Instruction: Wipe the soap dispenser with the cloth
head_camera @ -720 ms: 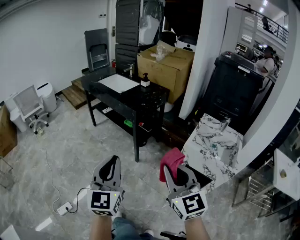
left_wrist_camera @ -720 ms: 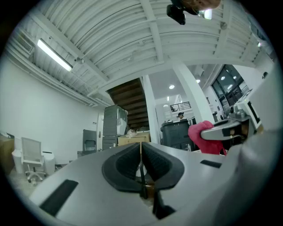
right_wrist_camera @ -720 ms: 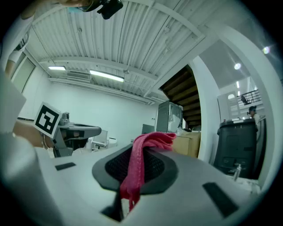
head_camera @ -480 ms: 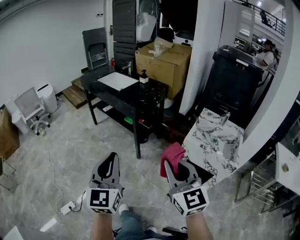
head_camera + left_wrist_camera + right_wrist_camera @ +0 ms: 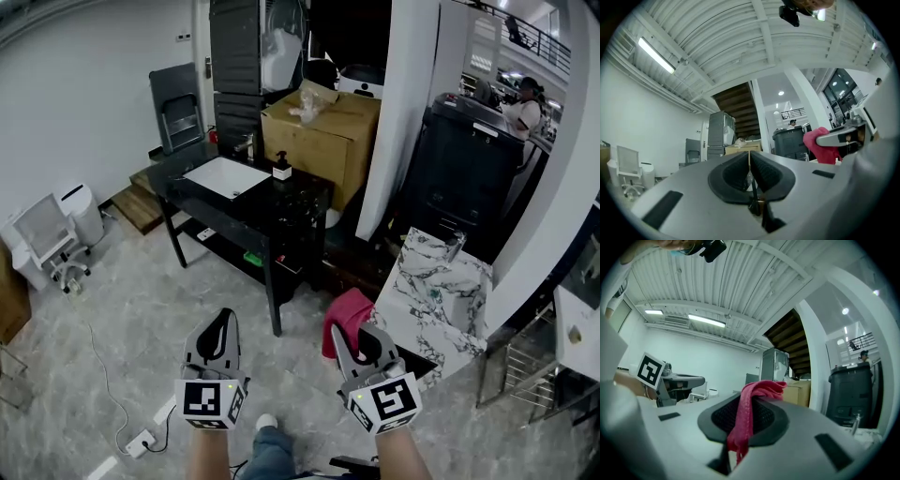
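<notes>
My left gripper has its jaws pressed together with nothing between them. My right gripper is pinching the red cloth. A bunch of it sticks out past the jaw tips and a strand hangs down through the gap. In the head view both grippers are low in frame, side by side and apart, over the grey floor. They point roughly level toward the black bench.

The soap dispenser stands upright on the bench top near its far edge, just beside the right corner of the white basin. It is well apart from both grippers and nothing is touching it. A faucet is at the basin's far side. A cardboard box sits right behind the bench. To the right of my right gripper a marble-pattern slab lies near the white column. A person stands far off at the upper right.
</notes>
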A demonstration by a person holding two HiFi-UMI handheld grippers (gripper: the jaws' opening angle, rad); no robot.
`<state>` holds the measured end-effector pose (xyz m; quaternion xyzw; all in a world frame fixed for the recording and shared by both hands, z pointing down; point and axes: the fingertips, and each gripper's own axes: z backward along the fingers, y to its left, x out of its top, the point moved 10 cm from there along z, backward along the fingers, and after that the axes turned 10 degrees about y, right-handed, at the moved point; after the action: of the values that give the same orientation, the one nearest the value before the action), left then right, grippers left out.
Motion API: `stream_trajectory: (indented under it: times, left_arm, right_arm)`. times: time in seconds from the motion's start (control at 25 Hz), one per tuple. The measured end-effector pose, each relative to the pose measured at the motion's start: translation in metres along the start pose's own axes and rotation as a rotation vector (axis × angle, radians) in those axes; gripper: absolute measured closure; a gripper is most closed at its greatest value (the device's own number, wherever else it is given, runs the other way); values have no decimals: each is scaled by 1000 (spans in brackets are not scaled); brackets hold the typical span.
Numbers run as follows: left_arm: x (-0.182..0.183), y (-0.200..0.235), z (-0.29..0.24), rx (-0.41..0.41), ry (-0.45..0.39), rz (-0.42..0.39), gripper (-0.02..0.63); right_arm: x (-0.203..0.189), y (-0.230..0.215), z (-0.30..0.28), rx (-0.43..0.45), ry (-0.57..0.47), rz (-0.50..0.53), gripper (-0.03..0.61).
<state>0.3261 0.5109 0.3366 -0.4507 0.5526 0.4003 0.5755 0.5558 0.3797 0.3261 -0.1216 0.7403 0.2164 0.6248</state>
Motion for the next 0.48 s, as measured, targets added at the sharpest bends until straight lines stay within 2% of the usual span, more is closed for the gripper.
stream_trajectory:
  times: [0.24, 0.48]
  left_arm:
    - [-2, 71, -73, -19, -10, 6, 591]
    - [5, 133, -142, -74, -9, 8, 590]
  right_arm:
    - [13, -5, -92, -40, 23, -2, 529]
    - [34, -6, -173, -81, 28, -1, 529]
